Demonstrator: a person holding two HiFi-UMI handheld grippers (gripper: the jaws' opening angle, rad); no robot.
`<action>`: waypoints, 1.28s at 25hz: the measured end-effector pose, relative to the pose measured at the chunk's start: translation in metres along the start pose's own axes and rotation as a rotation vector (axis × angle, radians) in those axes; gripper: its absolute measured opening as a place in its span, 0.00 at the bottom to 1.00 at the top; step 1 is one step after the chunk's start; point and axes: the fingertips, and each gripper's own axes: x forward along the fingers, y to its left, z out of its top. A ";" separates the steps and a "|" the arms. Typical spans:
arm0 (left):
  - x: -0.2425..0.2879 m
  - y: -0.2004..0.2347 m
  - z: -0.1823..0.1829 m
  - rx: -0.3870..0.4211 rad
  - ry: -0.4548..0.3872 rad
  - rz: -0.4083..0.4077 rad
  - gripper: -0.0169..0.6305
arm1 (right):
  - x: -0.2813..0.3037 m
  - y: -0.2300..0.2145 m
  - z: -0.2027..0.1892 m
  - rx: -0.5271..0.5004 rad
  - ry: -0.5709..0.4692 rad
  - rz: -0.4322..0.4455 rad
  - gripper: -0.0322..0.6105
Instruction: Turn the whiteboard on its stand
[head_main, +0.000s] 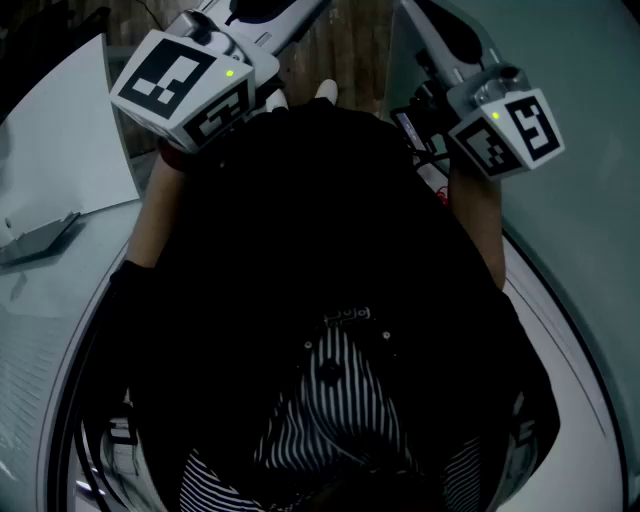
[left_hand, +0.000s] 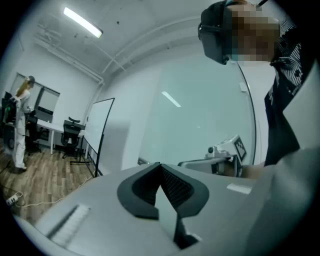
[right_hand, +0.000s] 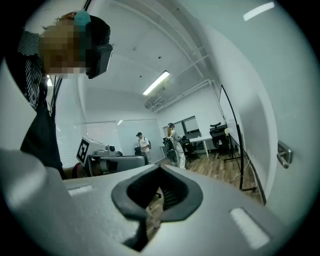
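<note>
Approach stage, with left gripper (left_hand: 161, 167) and right gripper (right_hand: 159, 172) well apart from the whiteboard (left_hand: 100, 130), jaws closed together on nothing. Next, probably: close in on the whiteboard, part jaws, grip its edge.

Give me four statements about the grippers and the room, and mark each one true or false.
1. The right gripper is shut, with nothing between its jaws. True.
2. The left gripper grips the whiteboard. False: the whiteboard stands apart on its stand by the wall, and the jaws are together and empty.
3. The floor is wooden. True.
4. Nobody else is in the room. False: people stand near the desks.
</note>
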 end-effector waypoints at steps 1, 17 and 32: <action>0.000 0.001 0.006 -0.014 -0.017 0.015 0.03 | 0.002 0.001 0.002 -0.007 0.002 -0.001 0.05; 0.002 -0.002 0.013 -0.064 -0.003 0.012 0.03 | 0.005 0.020 0.004 -0.107 0.030 0.051 0.05; 0.005 -0.009 0.015 -0.054 0.025 -0.034 0.03 | 0.003 0.012 0.005 0.001 0.016 0.049 0.05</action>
